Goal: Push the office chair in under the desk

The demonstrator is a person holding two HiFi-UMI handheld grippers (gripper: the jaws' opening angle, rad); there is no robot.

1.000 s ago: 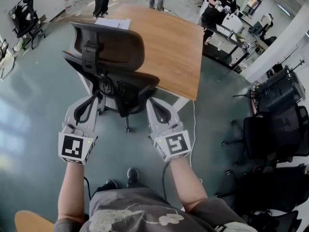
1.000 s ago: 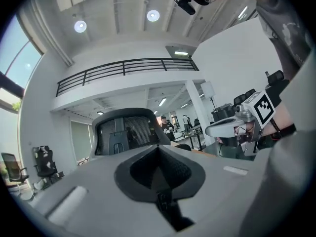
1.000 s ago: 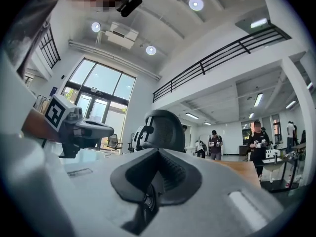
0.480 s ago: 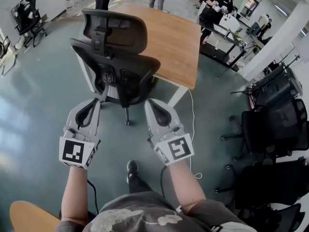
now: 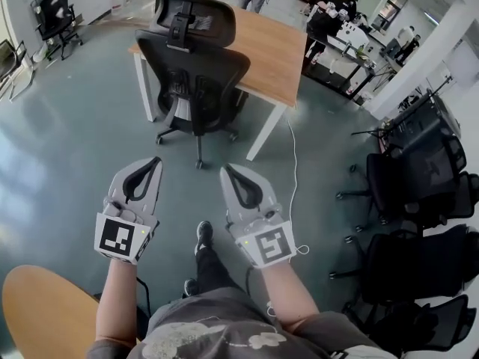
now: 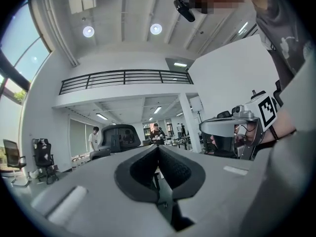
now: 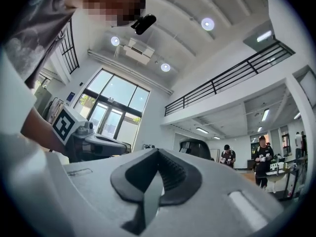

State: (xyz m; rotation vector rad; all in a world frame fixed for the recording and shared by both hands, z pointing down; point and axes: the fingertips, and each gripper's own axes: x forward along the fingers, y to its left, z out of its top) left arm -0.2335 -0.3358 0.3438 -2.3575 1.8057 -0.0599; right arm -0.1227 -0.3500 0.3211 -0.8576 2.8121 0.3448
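- The black mesh-backed office chair with a headrest (image 5: 193,73) is standing at the near long side of the light brown wooden desk with white legs (image 5: 273,54). Its backrest is sitting close against the desk's edge and facing away from the desk.
- The chair's wheeled base is reaching a little way out from the desk onto the grey-green floor (image 5: 67,155).
- The grey left gripper with a square-marker cube (image 5: 155,161) is hovering well short of the desk's near side, clear of the chair. Its jaws are pressing together with nothing between them.
- The grey right gripper with a matching marker cube (image 5: 224,170) is hovering just beside the left one, equally far back from the desk. Its jaws are also meeting tip to tip on nothing.
- A thin white cable (image 5: 291,172) is trailing over the floor from the desk's near right corner.
- A row of black office chairs (image 5: 423,193) is standing well off to the right of the desk.
- A person in black clothing (image 5: 334,10) is working beyond the desk's far right corner.
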